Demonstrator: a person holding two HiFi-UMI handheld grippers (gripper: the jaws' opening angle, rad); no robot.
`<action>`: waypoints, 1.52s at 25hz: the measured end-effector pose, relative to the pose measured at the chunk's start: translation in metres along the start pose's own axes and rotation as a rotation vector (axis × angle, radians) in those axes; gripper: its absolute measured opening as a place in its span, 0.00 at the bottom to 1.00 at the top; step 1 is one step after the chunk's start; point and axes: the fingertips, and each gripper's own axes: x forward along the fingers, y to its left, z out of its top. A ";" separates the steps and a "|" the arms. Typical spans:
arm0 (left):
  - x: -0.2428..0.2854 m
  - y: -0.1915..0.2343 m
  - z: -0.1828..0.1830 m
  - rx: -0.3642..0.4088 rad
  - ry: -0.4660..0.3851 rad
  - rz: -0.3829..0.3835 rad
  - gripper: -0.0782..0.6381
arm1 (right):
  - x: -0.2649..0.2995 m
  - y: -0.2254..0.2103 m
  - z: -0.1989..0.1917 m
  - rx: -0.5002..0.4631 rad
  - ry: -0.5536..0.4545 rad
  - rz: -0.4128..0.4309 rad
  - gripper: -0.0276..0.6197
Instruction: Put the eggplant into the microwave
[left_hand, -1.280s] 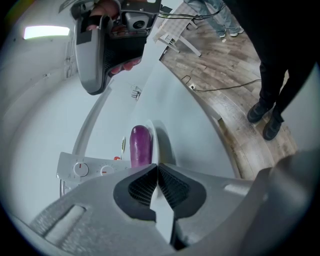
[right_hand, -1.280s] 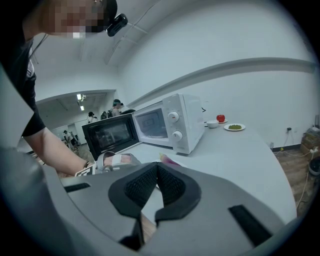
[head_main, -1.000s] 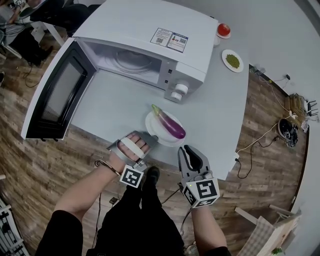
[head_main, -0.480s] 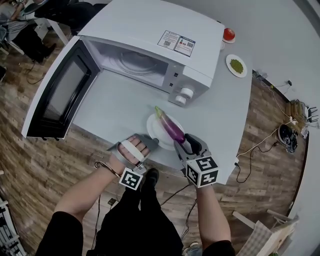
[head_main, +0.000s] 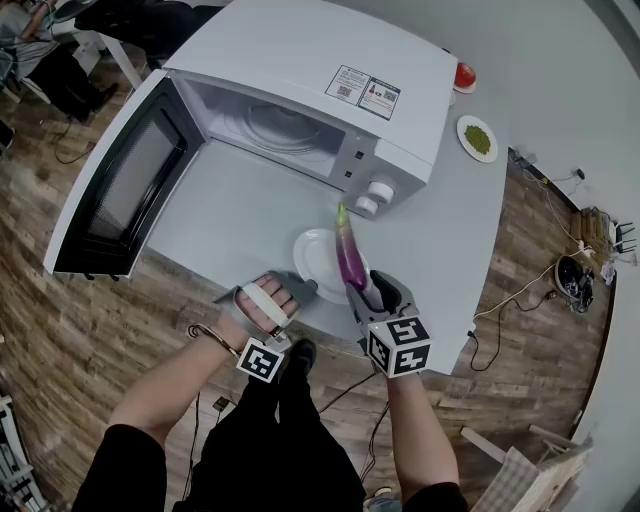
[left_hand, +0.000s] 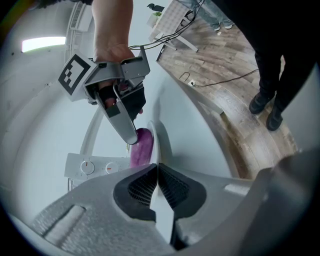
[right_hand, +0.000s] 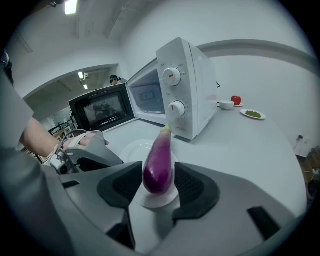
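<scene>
A purple eggplant (head_main: 350, 258) sticks out over a white plate (head_main: 310, 255) on the grey table, its green stem toward the microwave (head_main: 300, 60). My right gripper (head_main: 372, 290) is shut on the eggplant's (right_hand: 159, 160) thick near end, and the pads press both its sides. The stem end tilts up off the plate (right_hand: 131, 147). At the plate's left rim my left gripper (head_main: 298, 290) is shut on the thin white edge (left_hand: 156, 150). The microwave's door (head_main: 110, 190) stands wide open to the left, and a glass turntable (head_main: 275, 125) shows inside.
A red tomato (head_main: 464, 74) on a small dish and a plate of green food (head_main: 478, 137) sit at the table's far right. The table's near edge runs just under both grippers. Cables (head_main: 520, 290) lie on the wooden floor to the right.
My right gripper came forward and down to the plate, and its jaws spread around the eggplant. The eggplant swung from lying slantwise to pointing at the microwave. The left gripper stayed put.
</scene>
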 end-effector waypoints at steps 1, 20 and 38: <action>0.000 -0.001 0.001 0.003 -0.006 0.000 0.13 | 0.002 0.000 -0.001 0.000 0.009 0.010 0.36; -0.003 -0.003 -0.004 -0.014 -0.008 0.014 0.13 | 0.006 0.034 -0.011 -0.350 0.152 0.254 0.38; -0.011 0.007 -0.027 -0.032 0.062 0.081 0.13 | 0.004 0.038 0.020 -0.422 0.067 0.266 0.39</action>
